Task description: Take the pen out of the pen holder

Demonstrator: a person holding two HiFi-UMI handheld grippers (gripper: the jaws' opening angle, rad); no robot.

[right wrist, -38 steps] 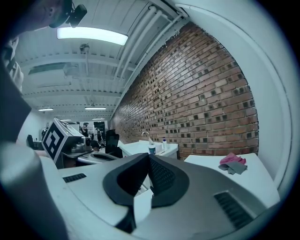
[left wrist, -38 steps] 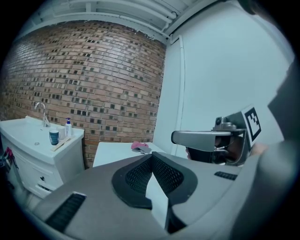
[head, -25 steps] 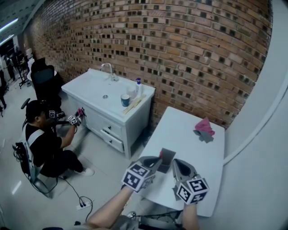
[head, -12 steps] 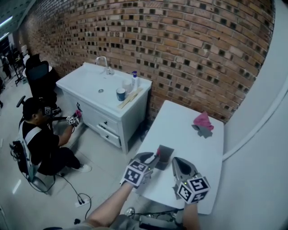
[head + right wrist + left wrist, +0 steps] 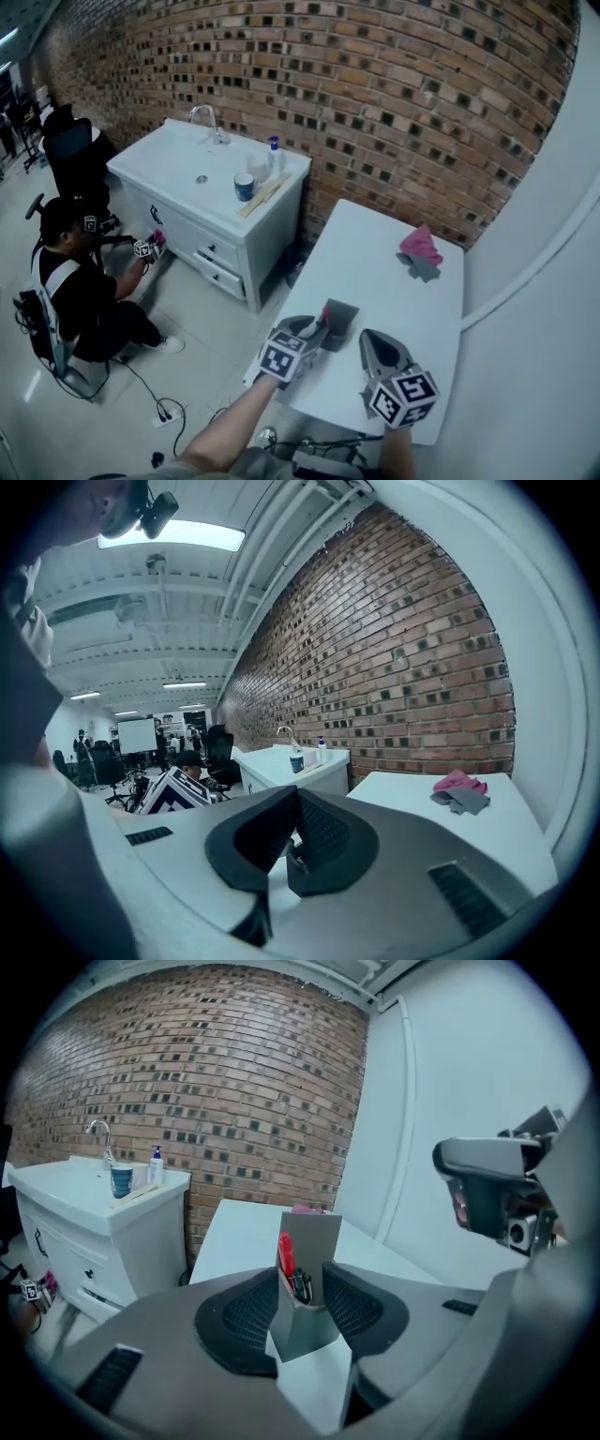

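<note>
A grey pen holder [image 5: 339, 322] stands near the front left of the white table [image 5: 394, 291]. In the left gripper view the holder [image 5: 309, 1279] has a red pen [image 5: 285, 1252] and black pens [image 5: 302, 1285] upright in it. My left gripper [image 5: 298, 1307] has the holder between its jaws, which are opening; the pads flank the holder's sides. In the head view the left gripper [image 5: 317, 330] sits at the holder's left. My right gripper [image 5: 370, 345] hovers just right of the holder, and its jaws [image 5: 292, 841] look shut with nothing held.
A pink cloth on a grey one [image 5: 419, 248] lies at the table's far right. A white sink cabinet [image 5: 202, 187] with a cup and bottle stands to the left against the brick wall. A person [image 5: 84, 291] sits on the floor beside it.
My left gripper has sunk toward the table and its jaws have spread apart around the pen holder. The right gripper has stayed in place.
</note>
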